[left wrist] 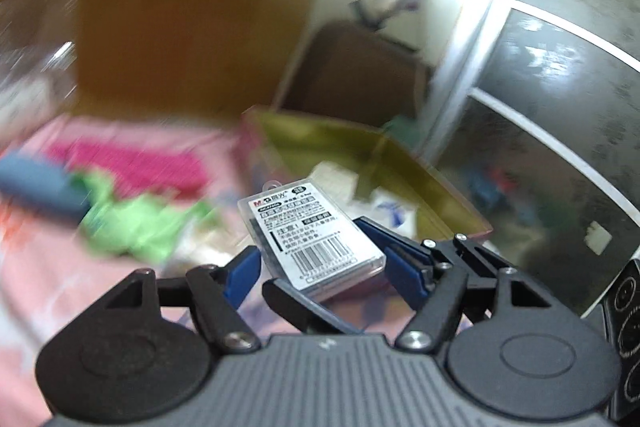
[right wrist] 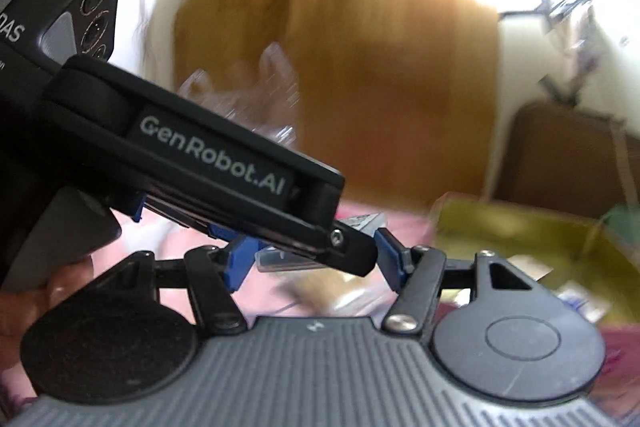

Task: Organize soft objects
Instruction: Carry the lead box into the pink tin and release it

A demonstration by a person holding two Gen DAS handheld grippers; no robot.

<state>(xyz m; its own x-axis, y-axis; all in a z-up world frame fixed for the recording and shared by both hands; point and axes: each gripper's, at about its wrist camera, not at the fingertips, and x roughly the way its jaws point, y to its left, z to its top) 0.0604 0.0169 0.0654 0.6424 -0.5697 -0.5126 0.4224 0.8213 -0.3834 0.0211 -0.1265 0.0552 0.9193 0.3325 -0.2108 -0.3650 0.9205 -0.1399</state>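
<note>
My left gripper (left wrist: 316,259) is shut on a small clear plastic case with a white barcode label (left wrist: 312,235), held above the pink bed sheet (left wrist: 48,291). A green soft cloth (left wrist: 136,223), a blue soft object (left wrist: 36,183) and a magenta cloth (left wrist: 128,163) lie blurred on the sheet to the left. In the right wrist view my right gripper (right wrist: 312,255) is open, and the black body of the left gripper (right wrist: 208,155) crosses in front of it, its tip between the blue pads. The clear case (right wrist: 276,259) shows beneath.
An open yellow-green box (left wrist: 400,163) with papers inside stands ahead to the right, also in the right wrist view (right wrist: 520,231). A brown wooden headboard (left wrist: 192,11) rises behind. Crumpled clear plastic (right wrist: 256,95) lies near it. A dark tiled floor (left wrist: 560,131) is at right.
</note>
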